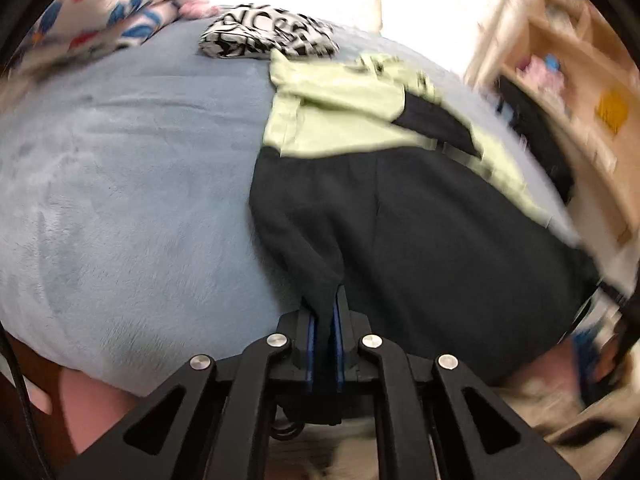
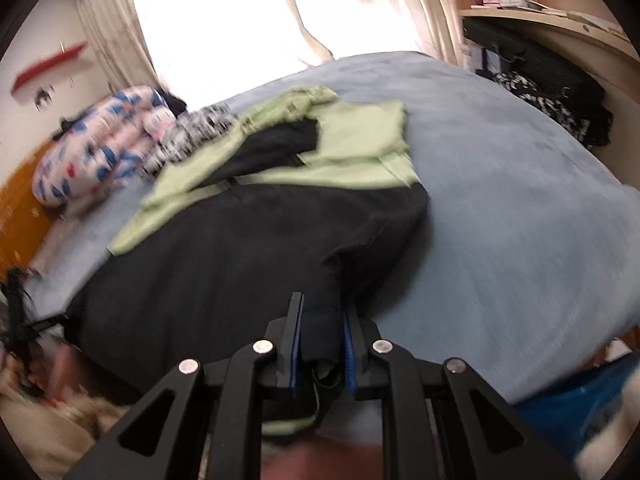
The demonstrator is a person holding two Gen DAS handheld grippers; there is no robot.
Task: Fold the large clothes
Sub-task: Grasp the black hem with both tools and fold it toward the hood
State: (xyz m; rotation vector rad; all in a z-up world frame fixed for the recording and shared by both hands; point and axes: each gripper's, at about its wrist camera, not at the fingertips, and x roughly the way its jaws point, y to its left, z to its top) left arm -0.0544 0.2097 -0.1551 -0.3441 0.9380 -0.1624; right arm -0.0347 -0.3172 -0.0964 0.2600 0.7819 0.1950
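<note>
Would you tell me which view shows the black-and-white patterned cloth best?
The left wrist view: the black-and-white patterned cloth lies unobstructed beyond the green-and-black garment. The right wrist view shows it blurred, partly behind the garment.

shelf (image 1: 580,92) motion-blurred, garment (image 1: 420,232) hem cut off
</note>
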